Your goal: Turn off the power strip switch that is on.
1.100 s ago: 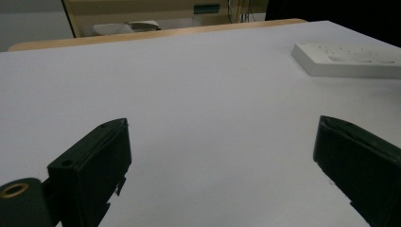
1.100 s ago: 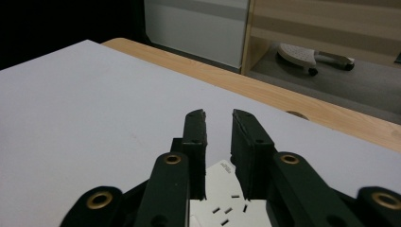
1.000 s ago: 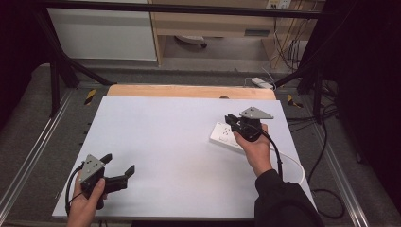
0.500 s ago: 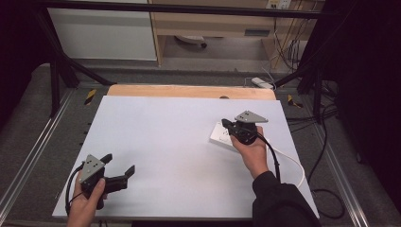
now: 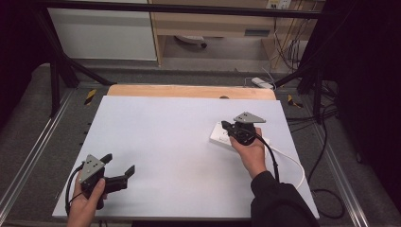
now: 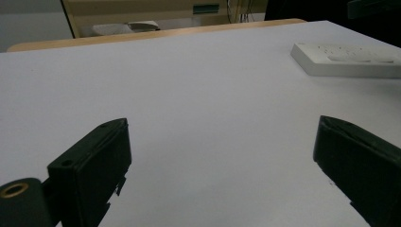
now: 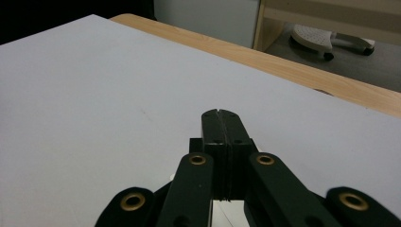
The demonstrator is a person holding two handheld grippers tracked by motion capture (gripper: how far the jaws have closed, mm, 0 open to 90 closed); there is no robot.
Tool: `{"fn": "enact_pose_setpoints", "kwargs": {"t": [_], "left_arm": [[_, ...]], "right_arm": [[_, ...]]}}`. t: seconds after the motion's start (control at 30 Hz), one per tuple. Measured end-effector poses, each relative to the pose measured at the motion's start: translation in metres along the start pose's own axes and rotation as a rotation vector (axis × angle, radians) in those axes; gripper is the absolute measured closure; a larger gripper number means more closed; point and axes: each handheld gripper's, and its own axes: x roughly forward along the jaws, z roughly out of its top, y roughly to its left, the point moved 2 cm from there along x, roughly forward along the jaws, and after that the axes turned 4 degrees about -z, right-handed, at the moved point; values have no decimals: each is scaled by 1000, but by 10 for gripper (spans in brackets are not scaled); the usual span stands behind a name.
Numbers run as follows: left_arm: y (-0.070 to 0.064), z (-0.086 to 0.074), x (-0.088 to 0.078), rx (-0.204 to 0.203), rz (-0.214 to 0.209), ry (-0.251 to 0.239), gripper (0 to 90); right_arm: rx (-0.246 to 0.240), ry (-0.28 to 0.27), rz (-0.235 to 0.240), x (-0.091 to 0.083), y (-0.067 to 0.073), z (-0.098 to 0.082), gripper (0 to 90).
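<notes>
The table [image 5: 165,142] is covered in plain white, and a strip of light brown wood [image 5: 189,91] is seen along its far edge. The power strip [image 5: 222,135] is white, and its cord [image 5: 293,165] is white too. Both grippers — the left gripper [image 5: 118,165] and the right gripper [image 5: 227,126] — are black, each topped by a grey plate. A black sleeve [image 5: 279,203] is worn. Gold rings are seen on the right gripper's black arms.

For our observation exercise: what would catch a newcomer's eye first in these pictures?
Probably the white power strip at the right of the white table, with the right gripper, jaws pressed together, hovering over it. Next, the left gripper near the table's front left corner, its jaws wide apart with nothing between them.
</notes>
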Motion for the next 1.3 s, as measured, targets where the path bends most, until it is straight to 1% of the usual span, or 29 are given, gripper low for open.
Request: {"fn": "enact_pose_setpoints", "kwargs": {"t": [0.4,0.87,1.3], "left_arm": [[0,0,0,-1,-1,0,52],[0,0,0,-1,-1,0,51],[0,0,0,0,-2,-1,51]], "right_arm": [[7,51,-14,5,-4,-11,900],[17,105,-9,12,-2,-26,900],[16,125,-3,18,1,-33,900]]}}
